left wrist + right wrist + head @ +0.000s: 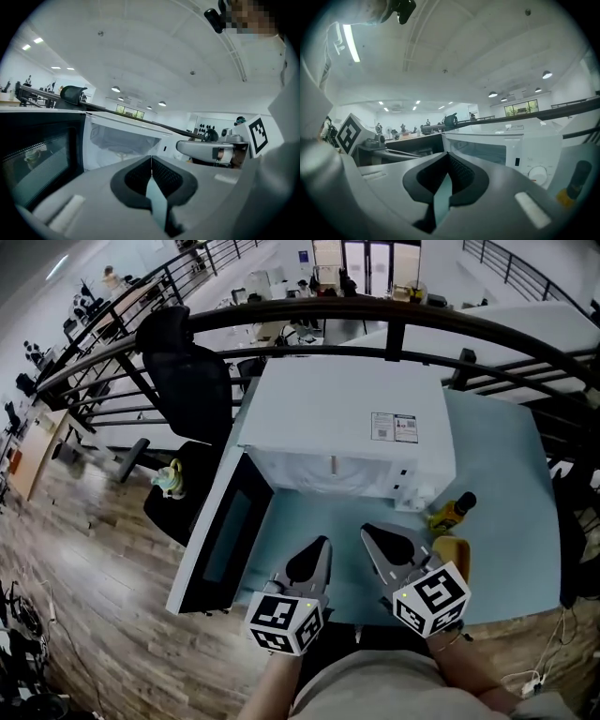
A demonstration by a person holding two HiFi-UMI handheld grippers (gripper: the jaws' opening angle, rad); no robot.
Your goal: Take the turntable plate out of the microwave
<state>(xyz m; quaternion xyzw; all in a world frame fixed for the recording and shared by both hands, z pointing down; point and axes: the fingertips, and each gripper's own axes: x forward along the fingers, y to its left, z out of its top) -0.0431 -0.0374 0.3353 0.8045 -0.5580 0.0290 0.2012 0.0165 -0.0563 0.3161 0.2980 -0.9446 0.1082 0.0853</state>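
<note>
The white microwave stands on the light blue table, its door swung wide open to the left. Its lit cavity faces me; in the left gripper view the cavity looks pale, and I cannot clearly make out the turntable plate. My left gripper and right gripper hover side by side above the table just in front of the opening. Both are shut with nothing between the jaws. The left gripper points at the cavity; the right gripper points at the microwave's front.
A yellow bottle with a dark cap and a yellow object lie on the table right of my right gripper, below the control dial. A black office chair stands left of the table, and a dark railing runs behind.
</note>
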